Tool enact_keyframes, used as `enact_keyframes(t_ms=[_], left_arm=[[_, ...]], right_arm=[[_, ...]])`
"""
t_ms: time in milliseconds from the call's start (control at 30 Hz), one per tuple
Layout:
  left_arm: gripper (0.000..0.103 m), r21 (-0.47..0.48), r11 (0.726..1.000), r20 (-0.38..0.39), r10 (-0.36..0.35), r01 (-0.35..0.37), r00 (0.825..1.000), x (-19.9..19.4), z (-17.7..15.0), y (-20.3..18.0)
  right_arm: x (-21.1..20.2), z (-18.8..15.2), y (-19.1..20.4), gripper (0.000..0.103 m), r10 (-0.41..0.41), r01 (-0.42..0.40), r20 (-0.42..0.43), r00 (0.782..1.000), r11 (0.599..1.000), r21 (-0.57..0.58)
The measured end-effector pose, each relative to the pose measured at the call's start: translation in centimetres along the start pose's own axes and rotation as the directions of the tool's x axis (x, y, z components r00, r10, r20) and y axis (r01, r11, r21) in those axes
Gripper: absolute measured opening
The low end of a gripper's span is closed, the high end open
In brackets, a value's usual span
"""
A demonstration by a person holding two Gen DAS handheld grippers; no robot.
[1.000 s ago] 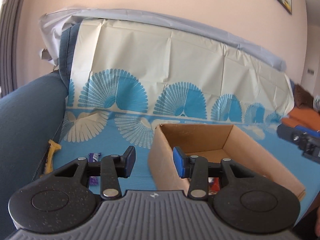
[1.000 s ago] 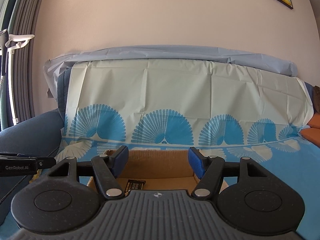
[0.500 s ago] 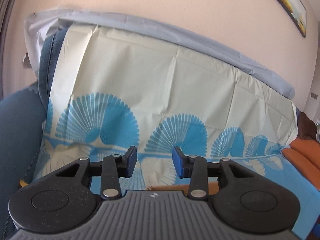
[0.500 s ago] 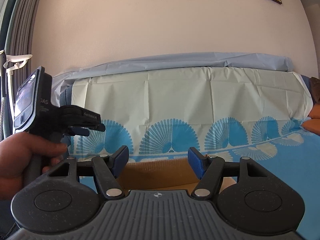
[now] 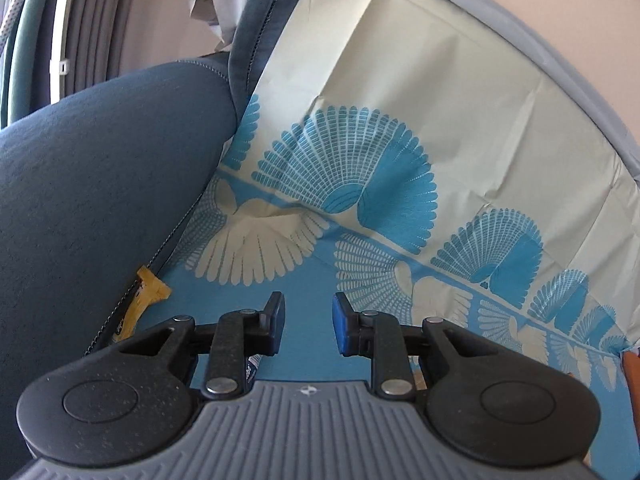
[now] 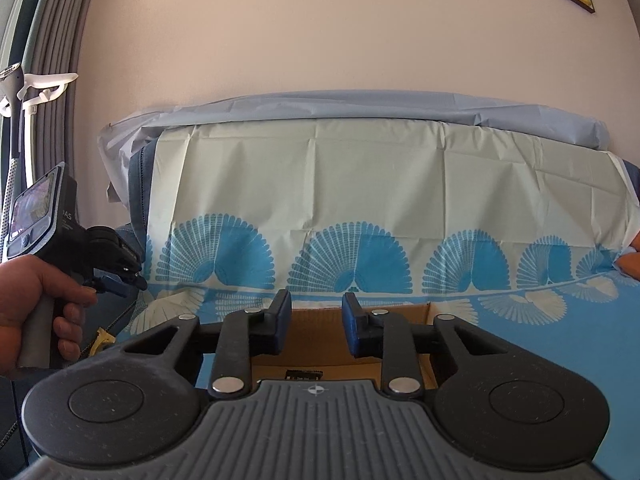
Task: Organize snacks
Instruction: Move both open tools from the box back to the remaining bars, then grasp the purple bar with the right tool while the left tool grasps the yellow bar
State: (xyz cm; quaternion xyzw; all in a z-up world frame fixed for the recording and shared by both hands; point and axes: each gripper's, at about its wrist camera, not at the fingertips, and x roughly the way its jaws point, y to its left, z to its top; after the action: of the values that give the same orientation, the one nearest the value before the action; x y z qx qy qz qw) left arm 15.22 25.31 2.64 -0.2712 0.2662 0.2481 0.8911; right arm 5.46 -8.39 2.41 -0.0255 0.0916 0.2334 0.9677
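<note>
Reaching toward the sofa's left end, the left gripper (image 5: 307, 326) had just been closing its jaws to a narrow gap with nothing between them. The yellow wrapper (image 5: 140, 304) lay wedged in the seam where the seat met the armrest (image 5: 100, 184), and a second snack (image 5: 252, 368), mostly hidden, sat just under the left gripper's fingers. The right gripper (image 6: 314, 326), its jaws also just closing and empty, hung narrow above the box (image 6: 316, 326), which rested mid-seat on the cover (image 6: 400, 184).

To do this pick well, the jaws would likely need reopening before descending, then should pinch the wrapper's free end and draw it out along the seam rather than press it deeper. The wrapper looked thin and crinkly, likely slippery; the cover was creased, smooth sheeting printed with blue fans; the armrest was soft woven fabric; the box was stiff corrugated card with open top.
</note>
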Motion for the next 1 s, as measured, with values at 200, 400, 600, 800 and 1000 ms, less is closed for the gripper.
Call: enact_keyframes(t_ms=[200,400,600,800,1000], left_arm=[[0.031,0.085,0.996,-0.012,0.020,-0.019,1.000,0.6,2.5,1.6],[0.035,0.186,0.979,-0.025,0.082,-0.076,0.996,1.4,3.4,3.0],[0.038,0.169,0.980,-0.071,0.116,-0.102,0.991,2.7,4.0,4.6],[0.042,0.061,0.994,-0.194,0.098,-0.088,0.976,4.9,3.0,6.2],[0.055,0.106,0.986,-0.207,0.149,-0.130,0.967,5.4,2.7,5.5]], right_arm=[[2.8,-0.1,4.5,0.028,0.066,-0.066,-0.055,0.996,0.998,-0.002],[6.8,-1.1,11.4,0.029,0.135,-0.132,-0.059,0.989,0.990,0.053],[11.1,-4.4,17.2,0.032,0.142,-0.137,-0.085,0.986,0.988,0.070],[18.0,-8.8,19.8,0.052,0.157,-0.145,-0.240,0.958,0.987,0.066],[22.7,-11.9,21.1,0.063,0.146,-0.129,-0.342,0.928,0.989,0.073]])
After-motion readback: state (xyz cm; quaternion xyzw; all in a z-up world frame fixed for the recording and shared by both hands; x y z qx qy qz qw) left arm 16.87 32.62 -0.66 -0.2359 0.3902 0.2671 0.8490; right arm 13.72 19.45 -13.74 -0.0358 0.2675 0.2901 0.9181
